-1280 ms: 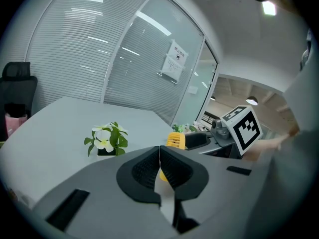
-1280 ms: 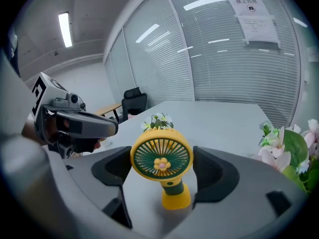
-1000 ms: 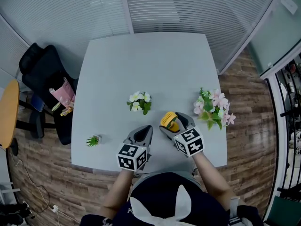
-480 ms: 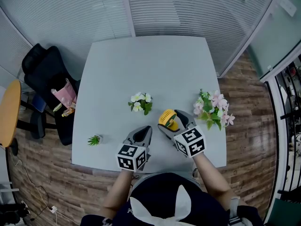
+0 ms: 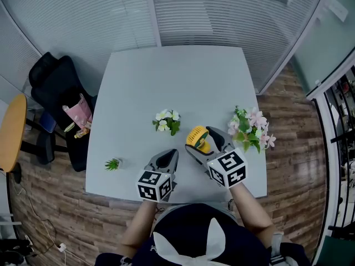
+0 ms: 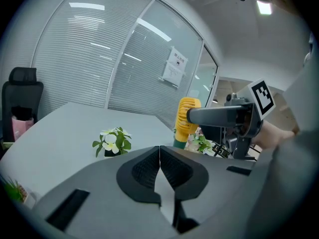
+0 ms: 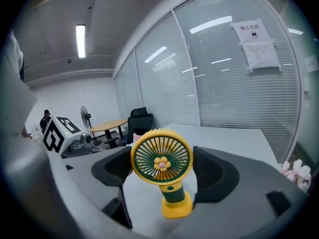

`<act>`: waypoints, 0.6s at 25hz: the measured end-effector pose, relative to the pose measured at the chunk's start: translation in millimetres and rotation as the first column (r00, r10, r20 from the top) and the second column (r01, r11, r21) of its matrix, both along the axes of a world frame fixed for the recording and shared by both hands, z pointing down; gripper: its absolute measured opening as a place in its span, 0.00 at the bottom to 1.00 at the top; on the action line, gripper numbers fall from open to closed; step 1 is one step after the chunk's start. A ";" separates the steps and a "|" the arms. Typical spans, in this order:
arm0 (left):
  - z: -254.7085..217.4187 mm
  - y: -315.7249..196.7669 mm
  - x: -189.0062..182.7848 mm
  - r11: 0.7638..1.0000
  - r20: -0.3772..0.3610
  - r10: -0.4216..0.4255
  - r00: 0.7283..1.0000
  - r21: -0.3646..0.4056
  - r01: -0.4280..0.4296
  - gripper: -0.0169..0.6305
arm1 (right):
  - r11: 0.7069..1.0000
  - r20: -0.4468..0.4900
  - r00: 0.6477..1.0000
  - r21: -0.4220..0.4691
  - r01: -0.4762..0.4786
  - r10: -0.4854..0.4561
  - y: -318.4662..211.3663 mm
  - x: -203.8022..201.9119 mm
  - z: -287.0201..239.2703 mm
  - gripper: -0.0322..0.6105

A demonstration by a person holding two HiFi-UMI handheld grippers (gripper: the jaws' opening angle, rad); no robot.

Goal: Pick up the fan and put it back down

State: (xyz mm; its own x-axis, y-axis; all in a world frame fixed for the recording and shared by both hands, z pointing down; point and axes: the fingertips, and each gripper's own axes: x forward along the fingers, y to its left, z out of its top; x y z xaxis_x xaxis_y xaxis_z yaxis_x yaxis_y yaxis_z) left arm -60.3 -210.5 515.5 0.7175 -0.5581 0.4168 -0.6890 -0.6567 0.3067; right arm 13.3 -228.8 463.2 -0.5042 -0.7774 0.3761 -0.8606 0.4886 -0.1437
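Between right gripper (image 7: 160, 169) fingers (image 7: 213, 172), fan (image 7: 161, 158) clamped, seemingly off table (image 5: 177, 82), left gripper (image 6: 159, 151) closed.

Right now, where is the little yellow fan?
In the head view, the fan is held in the right gripper, over the table's near edge, between the white flowers and the pink flowers.

The right gripper (image 5: 202, 141) has risen a little, closer to the head camera, and the fan (image 5: 196, 137) rose with it, between its jaws.
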 end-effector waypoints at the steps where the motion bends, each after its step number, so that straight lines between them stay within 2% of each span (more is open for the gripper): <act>1: -0.5 0.9 -0.5 1.000 -0.001 -0.001 1.000 0.001 0.001 0.06 | 1.000 0.006 1.000 0.012 0.001 -0.001 1.7 -0.7 -6.7 0.65; 8: -5.3 7.5 -5.8 1.000 -0.004 -0.010 1.000 0.011 0.010 0.06 | 0.996 0.044 0.999 0.090 0.015 -0.018 16.9 -8.3 -47.0 0.65; 15: -10.3 15.5 -8.9 1.000 -0.006 -0.016 1.000 0.021 0.016 0.06 | 0.994 0.048 0.998 0.106 0.029 -0.034 30.5 -13.8 -55.8 0.64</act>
State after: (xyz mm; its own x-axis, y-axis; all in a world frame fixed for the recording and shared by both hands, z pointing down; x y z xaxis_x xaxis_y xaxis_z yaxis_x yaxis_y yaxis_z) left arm -69.2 -195.0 505.2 0.7105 -0.5782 0.4011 -0.6979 -0.6518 0.2968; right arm -0.5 -198.2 407.4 -0.5449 -0.7948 0.2673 -0.8377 0.5299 -0.1322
